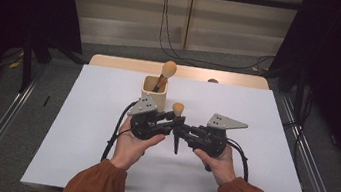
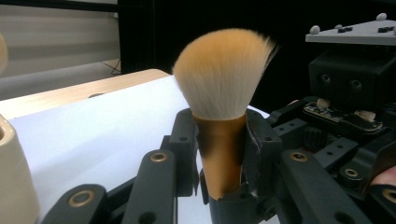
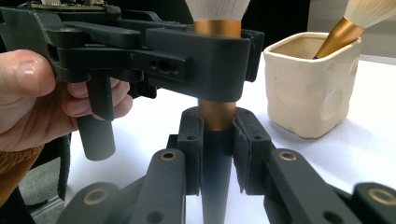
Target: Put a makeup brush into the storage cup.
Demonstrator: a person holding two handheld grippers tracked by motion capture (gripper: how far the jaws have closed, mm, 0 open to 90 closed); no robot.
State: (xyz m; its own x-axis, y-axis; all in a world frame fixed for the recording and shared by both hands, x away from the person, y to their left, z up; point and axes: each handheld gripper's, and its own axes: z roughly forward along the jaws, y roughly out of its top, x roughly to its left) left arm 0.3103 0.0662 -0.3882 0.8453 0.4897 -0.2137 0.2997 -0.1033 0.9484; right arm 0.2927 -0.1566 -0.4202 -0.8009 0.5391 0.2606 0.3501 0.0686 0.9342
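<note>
Here, in the high view, one makeup brush (image 1: 166,75) already stands in the cream holder (image 1: 153,93) at the far middle of the white table (image 1: 78,128), while a second brush (image 1: 176,122) is upright between the two grippers, just in front of the holder. I judge it a handover, with dropping the second brush into the holder left to do. The left gripper (image 1: 169,117) and the right gripper (image 1: 181,130) point at each other, each hand cupped under its tool, forearms coming in level from below.

In the left gripper view, the left gripper (image 2: 219,154) is clamped on the gold ferrule of the second brush (image 2: 223,79), bristles up.

In the right gripper view, the right gripper (image 3: 217,149) pinches the brush's dark handle (image 3: 216,168) just below the left gripper (image 3: 205,60); the holder (image 3: 310,84) sits near, to the right.
</note>
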